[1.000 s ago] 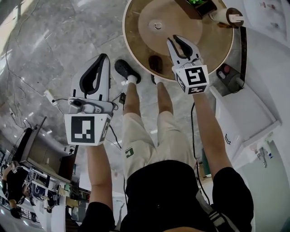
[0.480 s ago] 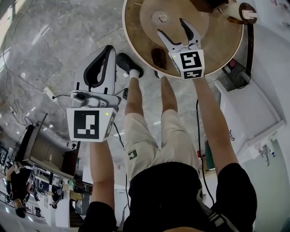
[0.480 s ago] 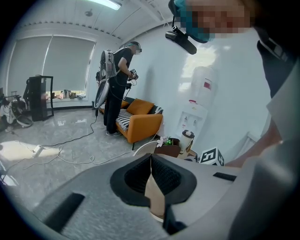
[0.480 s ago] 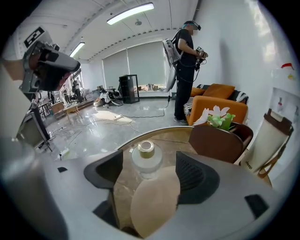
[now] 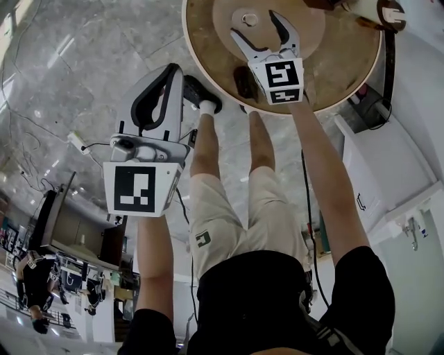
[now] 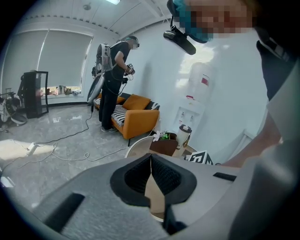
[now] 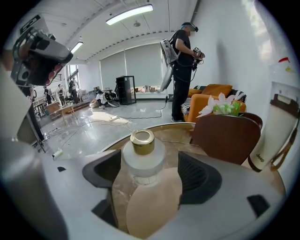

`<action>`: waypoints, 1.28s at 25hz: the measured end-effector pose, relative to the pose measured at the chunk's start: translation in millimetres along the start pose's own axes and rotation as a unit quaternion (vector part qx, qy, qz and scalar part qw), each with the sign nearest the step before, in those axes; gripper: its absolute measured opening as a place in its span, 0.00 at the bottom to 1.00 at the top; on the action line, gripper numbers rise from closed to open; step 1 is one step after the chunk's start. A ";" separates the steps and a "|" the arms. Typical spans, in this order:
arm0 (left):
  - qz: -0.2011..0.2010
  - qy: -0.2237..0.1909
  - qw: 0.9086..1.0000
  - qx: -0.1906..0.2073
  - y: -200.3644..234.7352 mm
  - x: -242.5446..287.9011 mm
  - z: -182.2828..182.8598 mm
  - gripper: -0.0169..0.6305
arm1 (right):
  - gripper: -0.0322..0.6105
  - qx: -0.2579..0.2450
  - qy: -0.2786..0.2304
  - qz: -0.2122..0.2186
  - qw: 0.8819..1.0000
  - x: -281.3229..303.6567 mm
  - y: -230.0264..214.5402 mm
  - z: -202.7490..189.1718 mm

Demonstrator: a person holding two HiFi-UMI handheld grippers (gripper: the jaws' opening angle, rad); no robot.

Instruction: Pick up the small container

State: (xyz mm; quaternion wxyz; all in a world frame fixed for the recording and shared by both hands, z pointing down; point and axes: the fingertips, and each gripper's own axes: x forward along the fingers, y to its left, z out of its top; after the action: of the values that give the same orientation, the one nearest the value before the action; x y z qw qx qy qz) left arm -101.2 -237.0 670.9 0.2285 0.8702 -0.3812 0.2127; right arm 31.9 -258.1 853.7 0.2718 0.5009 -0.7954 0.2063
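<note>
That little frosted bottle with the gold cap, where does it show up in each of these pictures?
Head view: small container near the top edge, on the round table, between the right gripper's opening jaws.
Left gripper view: cannot be made out.
Right gripper view: small container at centre, between the jaws, untouched.
Shared landmark: the round table.

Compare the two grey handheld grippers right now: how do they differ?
The left gripper is shut and empty, held over the floor beside the round wooden table. The right gripper has its jaws opening either side of the small frosted gold-capped container on that table, not clamping it. Both carry marker cubes.
</note>
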 end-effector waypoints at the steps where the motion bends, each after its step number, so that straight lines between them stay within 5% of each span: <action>1: -0.002 0.001 1.000 0.000 -0.3 1.7 -1.9 0.06 | 0.62 0.004 -0.005 -0.002 1.000 3.5 0.4 -2.1; 8: -0.012 0.004 1.000 0.006 -6.0 7.6 -6.5 0.05 | 0.64 0.025 -0.026 -0.041 0.998 18.0 -2.8 -7.0; 20: -0.018 0.026 0.999 -0.013 -18.3 5.5 -15.3 0.06 | 0.63 0.031 -0.001 -0.040 0.999 33.1 -2.1 -10.1; 32: -0.012 -0.008 1.000 -0.012 -14.0 2.8 -5.1 0.06 | 0.57 0.019 0.017 -0.047 0.999 34.6 -1.0 -11.0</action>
State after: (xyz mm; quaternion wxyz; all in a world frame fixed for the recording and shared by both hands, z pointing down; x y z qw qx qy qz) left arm -89.8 -227.3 673.2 0.2383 0.8735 -0.3752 0.1985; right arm 23.1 -275.6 884.2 0.2854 0.5395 -0.7618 0.2172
